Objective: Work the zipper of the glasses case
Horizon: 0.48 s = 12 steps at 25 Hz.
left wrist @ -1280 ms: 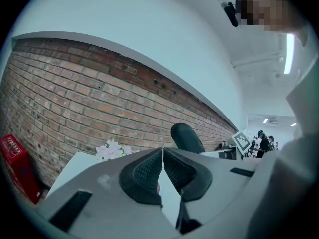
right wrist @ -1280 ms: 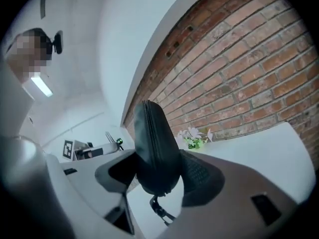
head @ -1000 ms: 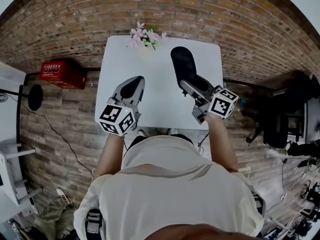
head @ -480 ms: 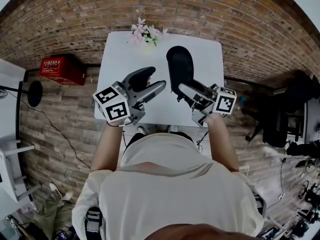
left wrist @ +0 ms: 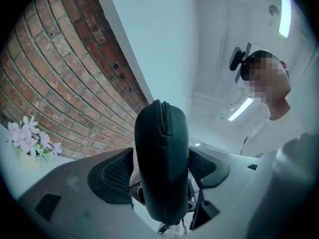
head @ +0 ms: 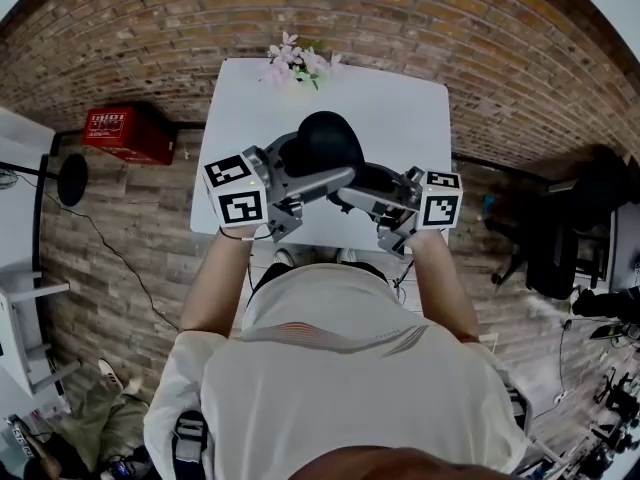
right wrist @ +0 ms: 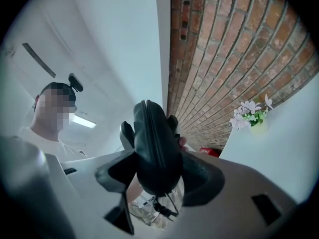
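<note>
Plank floor (head: 120,258) lay below the white table (head: 400,118). Above the table's near half, my right gripper (right wrist: 155,176) clamped the black glasses case (head: 322,140). My left gripper (left wrist: 160,178) had just been opening its jaws, which stood wide either side of the case. The case stood on end, its long axis rising toward me. Flowers (head: 300,65) sat at the table's far edge, with the brick wall (head: 200,18) beyond.
</note>
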Tool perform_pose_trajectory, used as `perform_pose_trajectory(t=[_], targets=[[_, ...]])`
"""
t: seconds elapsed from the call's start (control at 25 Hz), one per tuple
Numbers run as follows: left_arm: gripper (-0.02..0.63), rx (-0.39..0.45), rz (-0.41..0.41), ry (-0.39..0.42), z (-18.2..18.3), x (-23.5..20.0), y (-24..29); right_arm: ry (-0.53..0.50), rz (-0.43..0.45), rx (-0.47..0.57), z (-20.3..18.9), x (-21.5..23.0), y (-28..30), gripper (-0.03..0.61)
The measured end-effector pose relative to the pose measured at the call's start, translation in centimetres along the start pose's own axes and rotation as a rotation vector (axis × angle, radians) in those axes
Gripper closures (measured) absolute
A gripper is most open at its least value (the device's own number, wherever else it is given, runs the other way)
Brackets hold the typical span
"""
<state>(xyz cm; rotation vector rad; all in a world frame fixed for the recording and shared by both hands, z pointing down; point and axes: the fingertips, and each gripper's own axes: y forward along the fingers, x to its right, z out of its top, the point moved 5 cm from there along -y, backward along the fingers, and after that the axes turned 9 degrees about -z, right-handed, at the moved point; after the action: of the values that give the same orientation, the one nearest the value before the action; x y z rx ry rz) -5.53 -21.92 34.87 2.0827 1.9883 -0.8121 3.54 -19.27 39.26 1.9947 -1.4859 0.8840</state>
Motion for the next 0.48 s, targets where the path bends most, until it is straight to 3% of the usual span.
perform_pose_trajectory(t=[0.24,0.48], targets=[[0.299,-0.039,-0.027,0.018,-0.8,0.4,0.9,-0.039,0.004,-0.077,-0.7,-0.4,0.6,0.265],[0.301,-0.048,0.001,0.038,-1.5,0.4,1.6,-0.011,0.013,-0.055,-0.8,-0.4,0.6,0.265]])
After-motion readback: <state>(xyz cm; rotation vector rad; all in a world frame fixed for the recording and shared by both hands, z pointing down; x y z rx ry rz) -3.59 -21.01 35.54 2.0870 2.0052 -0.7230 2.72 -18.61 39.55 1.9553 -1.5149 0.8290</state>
